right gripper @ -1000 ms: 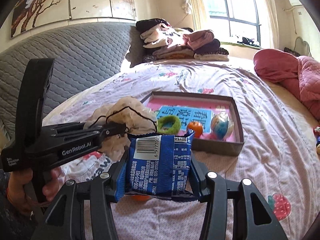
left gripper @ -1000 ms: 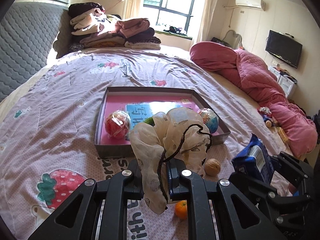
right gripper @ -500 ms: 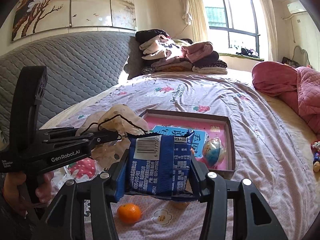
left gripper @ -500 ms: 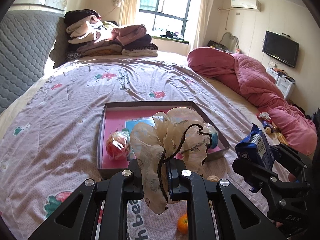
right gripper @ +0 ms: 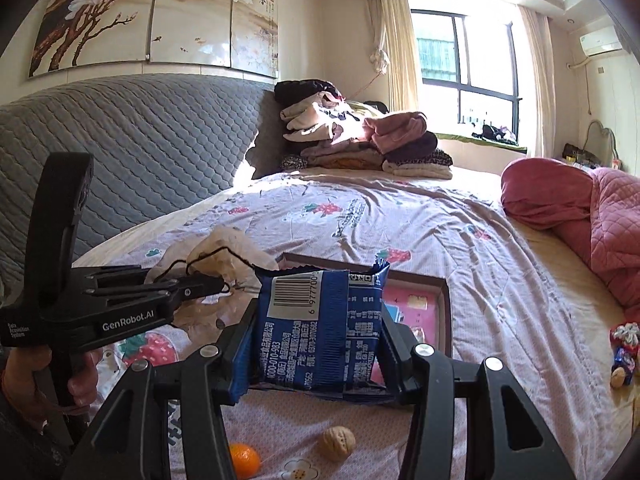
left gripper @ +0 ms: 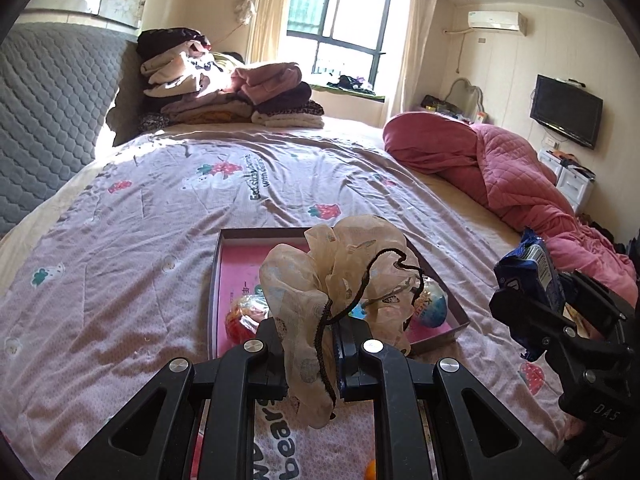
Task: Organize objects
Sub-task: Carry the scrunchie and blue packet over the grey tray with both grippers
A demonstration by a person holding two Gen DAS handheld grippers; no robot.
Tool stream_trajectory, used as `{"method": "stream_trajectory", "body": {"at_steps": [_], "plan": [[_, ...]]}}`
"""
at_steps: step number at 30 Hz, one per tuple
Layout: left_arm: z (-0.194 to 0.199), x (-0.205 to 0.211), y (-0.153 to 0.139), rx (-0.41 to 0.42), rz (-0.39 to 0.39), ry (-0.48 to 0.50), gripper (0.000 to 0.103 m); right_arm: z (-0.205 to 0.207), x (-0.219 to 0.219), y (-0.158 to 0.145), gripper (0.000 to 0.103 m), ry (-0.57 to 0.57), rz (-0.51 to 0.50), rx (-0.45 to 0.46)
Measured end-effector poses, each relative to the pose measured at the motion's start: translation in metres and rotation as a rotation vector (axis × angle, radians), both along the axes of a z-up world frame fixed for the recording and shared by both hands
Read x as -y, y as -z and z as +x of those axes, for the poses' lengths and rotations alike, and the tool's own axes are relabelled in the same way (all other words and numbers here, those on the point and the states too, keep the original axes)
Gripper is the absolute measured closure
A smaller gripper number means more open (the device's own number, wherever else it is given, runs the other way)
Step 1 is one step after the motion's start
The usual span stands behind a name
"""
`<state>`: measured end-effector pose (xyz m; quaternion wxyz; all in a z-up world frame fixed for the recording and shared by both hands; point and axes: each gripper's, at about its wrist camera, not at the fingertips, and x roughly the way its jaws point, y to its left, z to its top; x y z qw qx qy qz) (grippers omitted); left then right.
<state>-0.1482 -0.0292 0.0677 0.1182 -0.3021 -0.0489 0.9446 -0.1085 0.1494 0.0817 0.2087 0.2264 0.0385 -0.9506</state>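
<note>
Left wrist view. My left gripper (left gripper: 312, 350), at lower centre, has its jaws pressed nearly together on a cream gauze drawstring pouch (left gripper: 340, 280), which billows above the fingers with its black cord (left gripper: 360, 284) looping over it. Behind the pouch, a shallow pink-lined box (left gripper: 224, 280) lies on the bedspread (left gripper: 160, 220); I see a red wrapped ball (left gripper: 242, 314) inside it at the left and a blue patterned egg (left gripper: 432, 304) at the right. My right gripper (left gripper: 532, 312) enters at the right edge.

Right wrist view. The right gripper (right gripper: 316, 344), at lower centre, pinches a blue snack packet (right gripper: 320, 320) between half-spread jaws, barcode uppermost. At the left of the frame, a hand (right gripper: 48, 376) holds the left gripper (right gripper: 208, 284), with the pouch (right gripper: 228, 252) in its tips. Along the bottom edge a tangerine (right gripper: 244, 458) and a walnut (right gripper: 337, 442) lie on the bedspread, apart from each other. The box (right gripper: 442, 312) shows just behind the packet.
</note>
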Motion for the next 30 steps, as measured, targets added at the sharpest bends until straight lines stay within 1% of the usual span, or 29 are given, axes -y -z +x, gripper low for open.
{"method": "stream_trajectory", "body": {"at_steps": [6,11,22,30], "plan": [[-0.012,0.006,-0.002,-0.004,0.020,-0.011,0.087,-0.013,-0.002,-0.008,0.051,-0.008,0.008,-0.060],[-0.022,0.013,-0.005,-0.020,0.019,-0.028,0.087,-0.023,-0.003,-0.010,0.051,-0.006,0.009,-0.095],[-0.050,0.027,-0.001,-0.021,0.023,-0.063,0.087,-0.052,-0.003,-0.002,0.051,0.005,0.021,-0.111],[-0.065,0.020,0.010,-0.010,0.012,-0.050,0.087,-0.071,-0.004,0.002,0.051,0.012,0.035,-0.130]]}}
